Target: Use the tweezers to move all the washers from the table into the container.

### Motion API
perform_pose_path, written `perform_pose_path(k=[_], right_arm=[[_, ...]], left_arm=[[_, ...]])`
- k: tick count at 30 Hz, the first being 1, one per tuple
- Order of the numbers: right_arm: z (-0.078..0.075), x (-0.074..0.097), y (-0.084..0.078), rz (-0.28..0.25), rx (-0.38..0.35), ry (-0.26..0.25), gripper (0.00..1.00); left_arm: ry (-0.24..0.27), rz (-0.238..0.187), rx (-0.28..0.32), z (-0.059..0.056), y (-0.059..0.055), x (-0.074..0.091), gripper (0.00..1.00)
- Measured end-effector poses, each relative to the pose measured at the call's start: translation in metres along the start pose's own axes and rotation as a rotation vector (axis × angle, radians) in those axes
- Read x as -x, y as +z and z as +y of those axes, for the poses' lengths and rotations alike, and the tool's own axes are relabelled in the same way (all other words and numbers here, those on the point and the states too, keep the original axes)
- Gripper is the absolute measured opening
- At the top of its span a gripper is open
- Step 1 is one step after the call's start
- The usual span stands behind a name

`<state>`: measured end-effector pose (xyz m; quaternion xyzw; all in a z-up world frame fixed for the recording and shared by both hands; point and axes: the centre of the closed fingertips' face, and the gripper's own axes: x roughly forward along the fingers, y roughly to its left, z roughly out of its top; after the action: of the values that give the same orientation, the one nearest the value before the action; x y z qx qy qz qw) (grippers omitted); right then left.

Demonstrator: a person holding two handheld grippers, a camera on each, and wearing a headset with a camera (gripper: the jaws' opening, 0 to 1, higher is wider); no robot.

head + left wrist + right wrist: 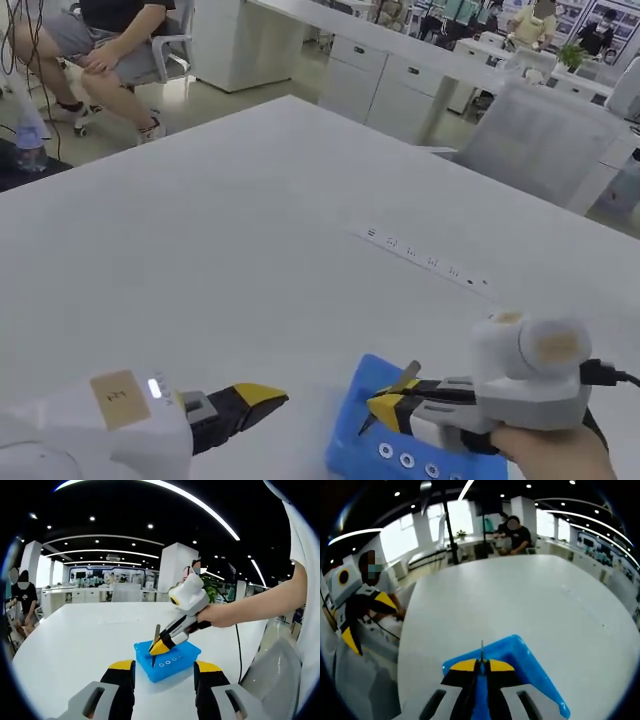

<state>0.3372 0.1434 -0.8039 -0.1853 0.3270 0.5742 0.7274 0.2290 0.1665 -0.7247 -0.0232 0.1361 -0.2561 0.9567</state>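
right gripper point(159, 649): jaws pressed together on the tweezers point(157, 631), gripping them partway along; poised over a corner of the container point(172, 674).
reason for that grip: probably to leave the fine end sticking out past the blunt jaws, free for small work.
tweezers, long axis: steep and slightly tilted in the left gripper view, crossing the jaws rather than lying along them.
tweezers, pointing: fine end down at the blue surface, blunt end up above the jaws; in the right gripper view seen as a thin line straight ahead.
tweezer tips: too thin to tell whether spread, squeezed shut or holding a washer.
left gripper point(165, 679): jaws spread wide, nothing between them; low over the table point(90, 640), just short of the container and aimed at it.
reason for that spot: likely parked close enough to steady the container if it slides, while staying out of the way of the tweezers.
container: blue, shallow, flat on the white table near the person's edge, between the two grippers.
washers point(169, 662): small pale rings lying flat in a row on the blue surface, along one long side and near the tweezer tip.
stage, as a guess: a drop-off or a check at the container, going by the downward tip and the rings already lined up there.
risk: a light washer slipping off such thin tips, or the container being nudged by a downward press.
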Motion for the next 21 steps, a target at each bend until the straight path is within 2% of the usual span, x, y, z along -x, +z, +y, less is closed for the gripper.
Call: perform_pose_path(k=[11,16,21], right_arm=[[0.001,-0.001,-0.005,0.007,-0.017,-0.015,0.03],[0.004,0.011,0.005,-0.032,-0.017,-0.032,0.03],[0.009,0.035,0.014,-0.087,-0.006,-0.048,0.03]], left_arm=[[-0.013,0.009,0.005,-0.002,-0.001,-0.001,0.46],[-0.012,0.011,0.011,-0.002,-0.002,-0.001,0.46],[-0.018,0.021,0.004,-0.003,-0.004,-0.002,0.46]])
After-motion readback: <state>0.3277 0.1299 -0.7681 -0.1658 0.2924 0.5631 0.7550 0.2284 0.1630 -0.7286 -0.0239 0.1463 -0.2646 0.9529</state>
